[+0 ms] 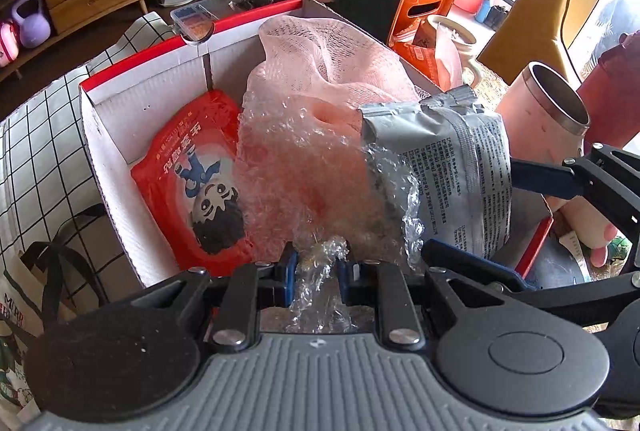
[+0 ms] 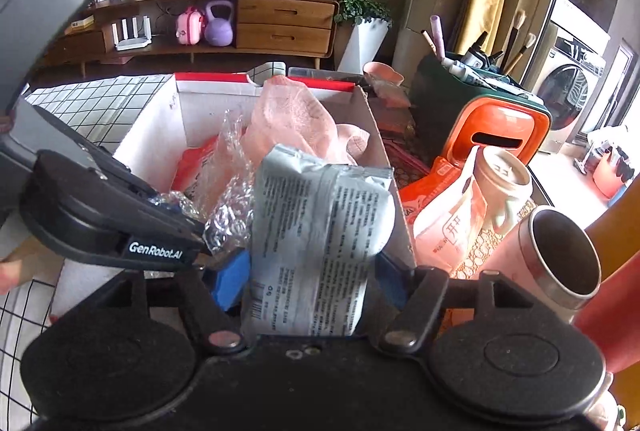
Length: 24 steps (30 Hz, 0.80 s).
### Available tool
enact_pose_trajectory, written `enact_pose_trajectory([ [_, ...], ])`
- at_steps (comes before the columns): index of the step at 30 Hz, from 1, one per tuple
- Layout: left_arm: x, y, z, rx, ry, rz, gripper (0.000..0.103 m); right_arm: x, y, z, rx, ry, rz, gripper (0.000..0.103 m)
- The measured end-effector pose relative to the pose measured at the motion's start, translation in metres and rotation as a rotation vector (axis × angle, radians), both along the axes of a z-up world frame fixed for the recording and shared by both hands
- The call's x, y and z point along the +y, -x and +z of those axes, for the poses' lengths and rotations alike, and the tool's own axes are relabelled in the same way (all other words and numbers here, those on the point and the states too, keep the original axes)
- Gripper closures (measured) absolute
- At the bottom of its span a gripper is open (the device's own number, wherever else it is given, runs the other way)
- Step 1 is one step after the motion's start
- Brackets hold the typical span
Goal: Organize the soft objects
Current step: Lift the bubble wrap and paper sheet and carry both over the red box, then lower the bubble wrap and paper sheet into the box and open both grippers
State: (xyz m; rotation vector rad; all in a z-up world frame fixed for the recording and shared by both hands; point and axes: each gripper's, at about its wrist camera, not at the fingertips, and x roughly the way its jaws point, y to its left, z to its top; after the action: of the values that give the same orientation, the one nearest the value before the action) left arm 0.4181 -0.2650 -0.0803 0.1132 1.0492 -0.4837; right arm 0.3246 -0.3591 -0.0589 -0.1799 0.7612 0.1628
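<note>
Box (image 1: 120, 135) contains red snack bag (image 1: 188, 183), pink mesh (image 1: 332, 59), bubble wrap (image 1: 296, 167). Left gripper (image 1: 318, 271) pinches the wrap. Right gripper (image 2: 312, 275) spread around grey pouch (image 2: 316, 231).

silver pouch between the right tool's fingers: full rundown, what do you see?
The silver pouch is a matte grey foil-like packet, soft and puffy, with a crimped top seal and dense small black print on the side facing the cameras. It stands roughly upright, leaning slightly, over the near right corner of the white cardboard box. It sits between the blue pads of the right tool; whether the pads press it is unclear. Bubble wrap, gripped by the left tool, lies against its left side.
</note>
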Motion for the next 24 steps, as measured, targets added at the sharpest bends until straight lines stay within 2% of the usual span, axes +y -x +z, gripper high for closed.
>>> enact_pose_trajectory([
  [4, 0.006, 0.002, 0.003, 0.023, 0.013, 0.019, 0.083, -0.003, 0.004, 0.001, 0.0, -0.021, 0.003, 0.03],
  [8, 0.011, 0.009, 0.009, 0.017, 0.009, 0.026, 0.074, -0.006, 0.008, 0.004, 0.0, -0.043, -0.003, 0.03],
  [11, 0.014, 0.016, 0.014, 0.008, 0.013, 0.03, 0.071, -0.008, 0.012, 0.008, -0.001, -0.064, -0.009, 0.029],
  [13, 0.018, 0.021, 0.017, 0.007, 0.022, 0.036, 0.059, -0.007, 0.016, 0.011, -0.003, -0.073, -0.011, 0.029],
  [14, 0.02, 0.024, 0.02, -0.005, 0.024, 0.04, 0.047, -0.007, 0.017, 0.012, -0.005, -0.073, -0.012, 0.029],
  [15, 0.022, 0.028, 0.023, -0.02, 0.029, 0.046, 0.039, -0.007, 0.019, 0.014, -0.007, -0.073, -0.012, 0.029],
  [18, 0.031, 0.035, 0.033, -0.035, 0.055, 0.054, 0.037, -0.006, 0.026, 0.018, -0.015, -0.077, -0.008, 0.028],
  [24, 0.046, 0.055, 0.053, -0.082, 0.055, 0.064, 0.037, -0.003, 0.04, 0.028, -0.019, -0.116, 0.001, 0.024],
])
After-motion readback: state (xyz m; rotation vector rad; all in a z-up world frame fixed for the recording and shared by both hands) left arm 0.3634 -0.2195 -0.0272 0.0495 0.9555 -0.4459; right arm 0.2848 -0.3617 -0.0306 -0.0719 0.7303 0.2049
